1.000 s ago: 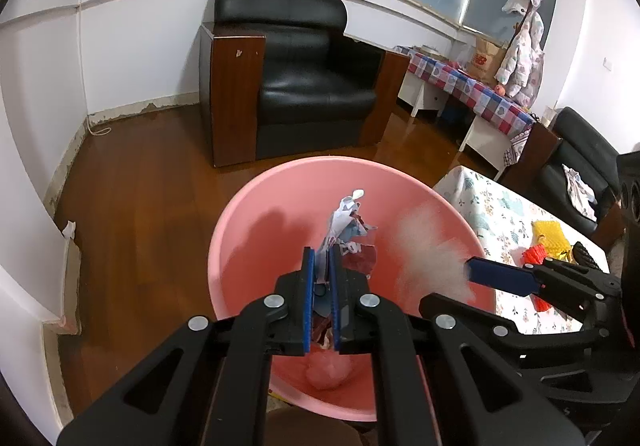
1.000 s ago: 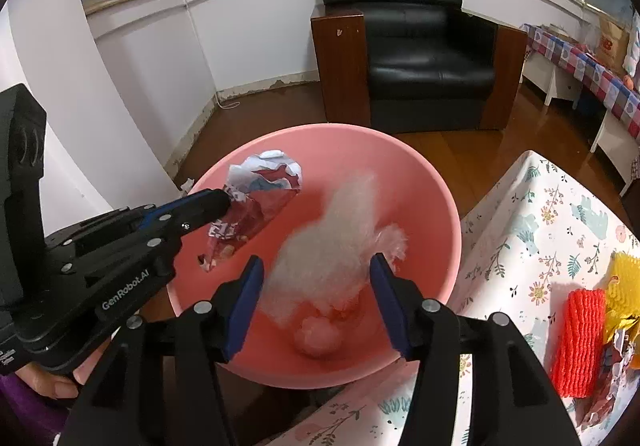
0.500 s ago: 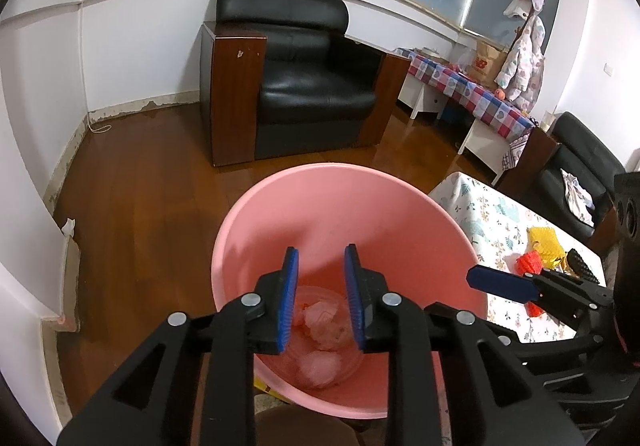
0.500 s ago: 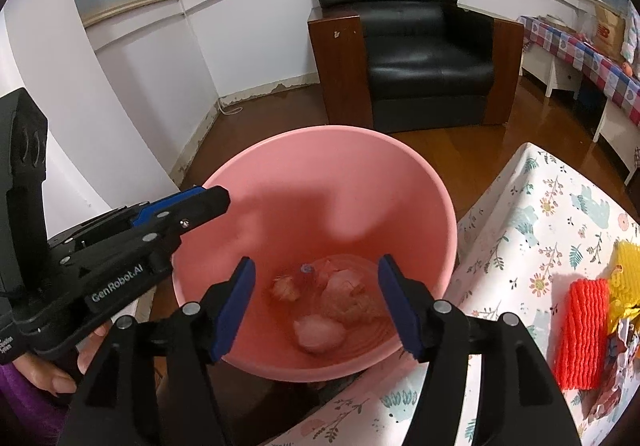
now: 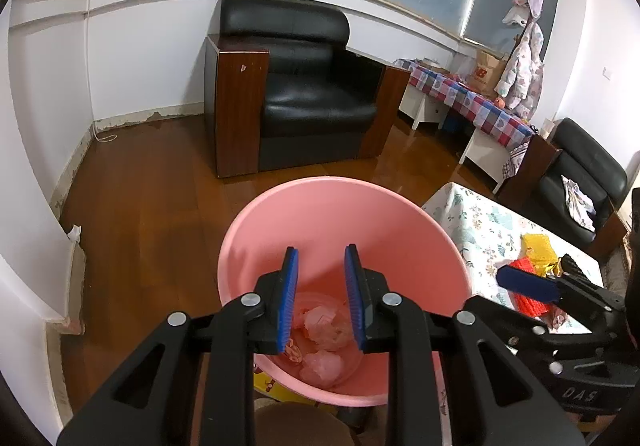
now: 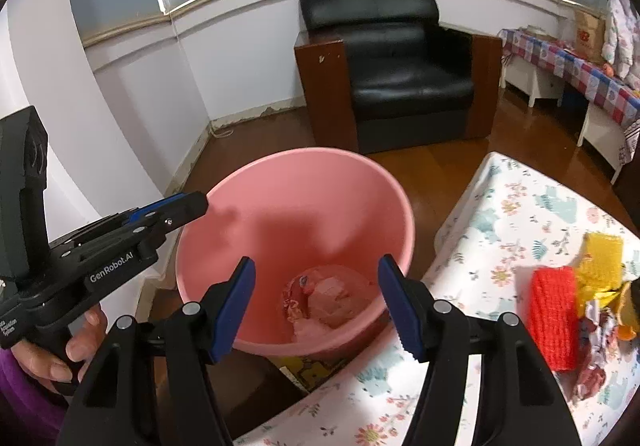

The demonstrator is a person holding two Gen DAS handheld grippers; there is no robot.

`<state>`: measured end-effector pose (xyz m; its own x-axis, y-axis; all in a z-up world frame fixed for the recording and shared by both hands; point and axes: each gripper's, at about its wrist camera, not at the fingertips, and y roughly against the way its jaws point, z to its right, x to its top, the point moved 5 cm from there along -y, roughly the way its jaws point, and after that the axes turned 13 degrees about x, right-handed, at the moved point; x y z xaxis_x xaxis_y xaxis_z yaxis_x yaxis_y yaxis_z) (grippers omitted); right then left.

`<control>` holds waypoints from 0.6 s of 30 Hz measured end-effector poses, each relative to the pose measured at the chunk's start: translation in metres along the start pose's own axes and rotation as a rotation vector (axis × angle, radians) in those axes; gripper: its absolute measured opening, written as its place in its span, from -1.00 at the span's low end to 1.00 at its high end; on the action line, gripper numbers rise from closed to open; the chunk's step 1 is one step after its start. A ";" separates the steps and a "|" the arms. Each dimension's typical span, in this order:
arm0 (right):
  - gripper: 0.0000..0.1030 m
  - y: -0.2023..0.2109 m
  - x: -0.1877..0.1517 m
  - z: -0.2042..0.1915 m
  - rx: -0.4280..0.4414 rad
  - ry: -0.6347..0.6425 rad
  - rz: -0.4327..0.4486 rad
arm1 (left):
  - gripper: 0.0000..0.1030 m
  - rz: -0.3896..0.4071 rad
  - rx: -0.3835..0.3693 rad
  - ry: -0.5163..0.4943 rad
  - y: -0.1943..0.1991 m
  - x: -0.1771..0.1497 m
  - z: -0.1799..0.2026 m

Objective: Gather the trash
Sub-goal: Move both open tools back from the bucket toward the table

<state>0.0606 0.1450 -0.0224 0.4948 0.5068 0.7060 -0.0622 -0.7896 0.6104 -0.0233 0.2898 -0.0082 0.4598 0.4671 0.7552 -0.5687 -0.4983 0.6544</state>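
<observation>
Several pieces of trash (image 5: pixel 322 330) lie at the bottom of the pink bucket (image 5: pixel 400 222), and both grippers stand above it with nothing in them.

The trash is crumpled paper and wrappers, pale and reddish, in a heap on the floor of the bucket. The left gripper (image 5: pixel 321 294) points down into the bucket with its jaws apart, nothing between the blue pads. The right gripper (image 6: pixel 316 304) is over the near rim with its jaws spread wide, also empty. The bucket stands on the wooden floor just beside a table with a flowered cloth (image 6: pixel 516 214). On this cloth lie a red net piece (image 6: pixel 554 320), a yellow net piece (image 6: pixel 602 258) and some wrappers. Behind is a black armchair (image 5: pixel 304 86).
</observation>
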 end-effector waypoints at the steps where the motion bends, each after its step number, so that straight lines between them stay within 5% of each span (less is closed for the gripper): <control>1: 0.22 0.005 -0.001 0.001 -0.003 -0.002 0.008 | -0.54 0.001 -0.001 0.003 0.002 0.000 0.000; 18: 0.13 0.108 -0.033 0.051 -0.100 -0.127 0.152 | -0.54 0.042 -0.034 -0.043 0.033 -0.001 0.023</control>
<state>0.0818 0.0248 0.0016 0.5784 0.3319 0.7452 -0.2264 -0.8123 0.5375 -0.0264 0.2560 0.0134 0.4637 0.4140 0.7833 -0.6106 -0.4913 0.6212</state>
